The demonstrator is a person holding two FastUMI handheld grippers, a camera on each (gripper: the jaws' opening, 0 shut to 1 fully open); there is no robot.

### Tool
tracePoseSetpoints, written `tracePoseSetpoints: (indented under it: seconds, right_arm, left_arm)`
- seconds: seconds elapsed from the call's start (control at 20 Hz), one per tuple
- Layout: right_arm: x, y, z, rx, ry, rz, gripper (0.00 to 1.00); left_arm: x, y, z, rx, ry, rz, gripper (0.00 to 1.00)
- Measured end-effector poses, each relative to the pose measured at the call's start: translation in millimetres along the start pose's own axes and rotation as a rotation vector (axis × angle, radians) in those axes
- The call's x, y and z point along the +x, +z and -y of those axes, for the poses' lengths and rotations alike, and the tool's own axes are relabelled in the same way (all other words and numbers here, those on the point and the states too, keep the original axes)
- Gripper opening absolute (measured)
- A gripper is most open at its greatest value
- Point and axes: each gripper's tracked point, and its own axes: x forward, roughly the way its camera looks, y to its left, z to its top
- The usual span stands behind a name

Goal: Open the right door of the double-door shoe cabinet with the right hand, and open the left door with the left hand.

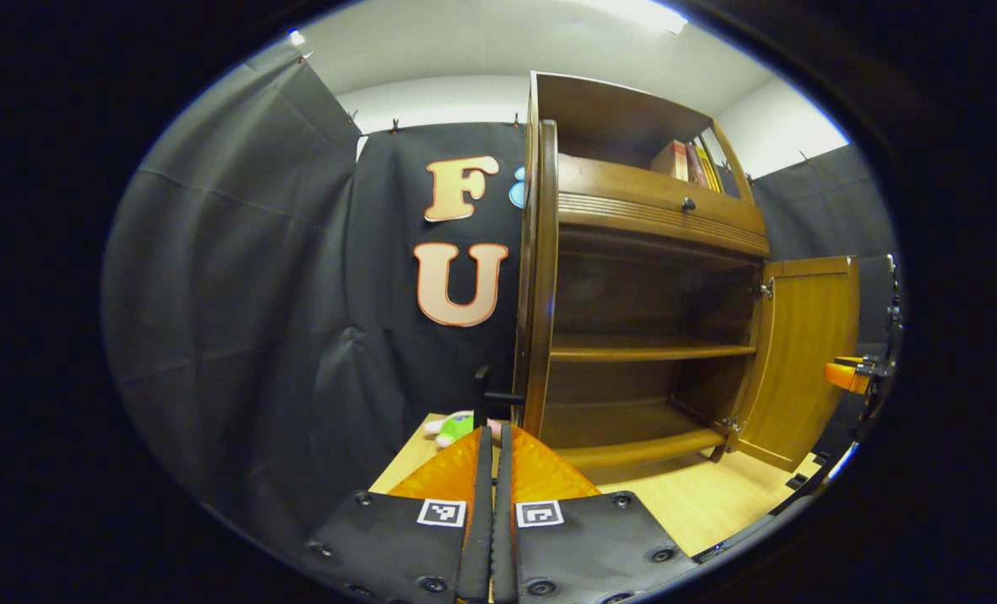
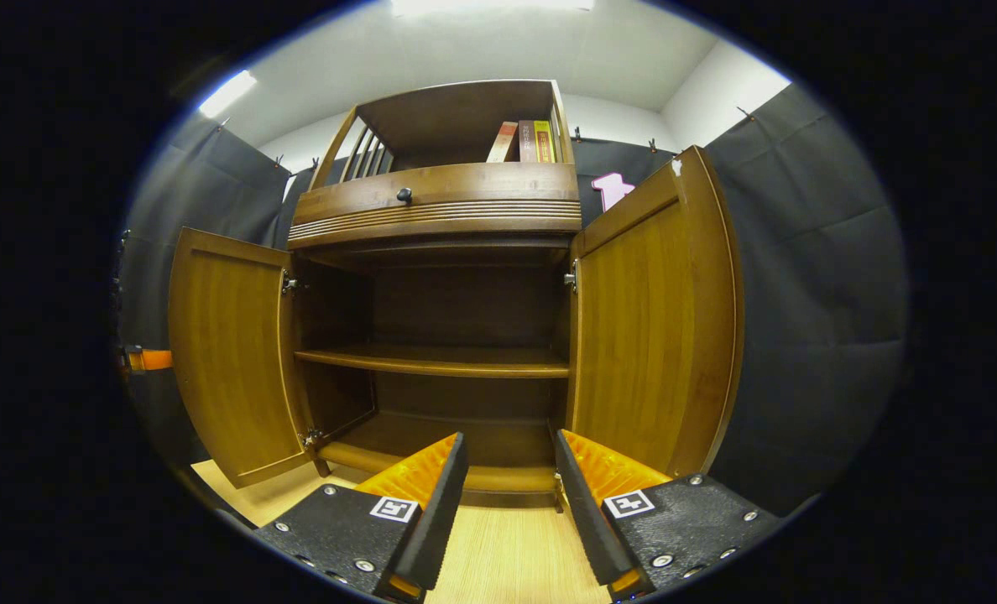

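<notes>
**Both doors open, task looks finished**

I see the shoe cabinet (image 2: pixel 440 335) mid-frame, right door (image 2: pixel 658 327) and left door (image 2: pixel 230 361) swung wide. My right gripper (image 2: pixel 511 470) is spread, empty; left gripper (image 1: pixel 494 470) pressed together, apparently empty.

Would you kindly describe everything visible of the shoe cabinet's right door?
The right door is a plain panel that looks like warm brown wood with a slightly darker frame. It hangs upright on a metal hinge at its top inner corner and stands swung wide open, inner face showing, beside the cabinet's empty shelves. Neither gripper touches it; the right gripper is open below it.
</notes>
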Motion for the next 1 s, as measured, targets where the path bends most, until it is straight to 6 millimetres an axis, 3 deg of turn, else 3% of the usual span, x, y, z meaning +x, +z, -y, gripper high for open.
tracePoseSetpoints:
  seconds: [0.05, 0.2, 0.25, 0.3, 0.35, 0.45, 0.5, 0.6, 0.65, 0.7, 0.75, 0.95, 1.0]
  right_arm:
    - [0, 4, 1, 0.000, -0.003, 0.005, 0.66]
    - [2, 21, 3, -0.006, -0.004, 0.026, 0.66]
    - [2, 26, 3, -0.009, -0.002, 0.036, 0.77]
    - [3, 32, 3, -0.012, 0.000, 0.045, 0.66]
    - [4, 37, 4, -0.013, 0.001, 0.053, 0.66]
    - [5, 44, 5, -0.016, 0.004, 0.065, 0.73]
    - [5, 46, 7, -0.015, 0.005, 0.066, 0.66]
    - [6, 47, 9, -0.012, 0.009, 0.070, 0.66]
    - [6, 48, 11, -0.012, 0.009, 0.071, 0.77]
    - [6, 49, 12, -0.011, 0.007, 0.072, 0.77]
    - [6, 49, 15, -0.010, 0.005, 0.073, 0.66]
    - [10, 49, 23, -0.010, -0.008, 0.072, 0.66]
    - [10, 49, 25, -0.009, -0.010, 0.073, 0.66]
  left_arm:
    - [-2, 9, 2, -0.003, 0.009, 0.021, 0.08]
    - [-7, 25, 14, 0.011, 0.017, 0.050, 0.08]
    - [-7, 29, 19, 0.017, 0.020, 0.055, 0.14]
    - [-6, 35, 25, 0.022, 0.018, 0.060, 0.23]
    - [-4, 37, 33, 0.024, 0.014, 0.059, 0.24]
    - [0, 39, 47, 0.021, 0.004, 0.053, 0.35]
    - [1, 40, 55, 0.021, -0.006, 0.051, 0.41]
    - [7, 42, 66, 0.025, -0.019, 0.049, 0.50]
    - [11, 43, 72, 0.022, -0.027, 0.050, 0.56]
    - [13, 43, 79, 0.019, -0.040, 0.050, 0.63]
    - [16, 41, 84, 0.017, -0.044, 0.046, 0.69]
    - [28, 36, 97, 0.026, -0.057, 0.025, 0.95]
    - [29, 36, 97, 0.034, -0.052, 0.031, 0.94]
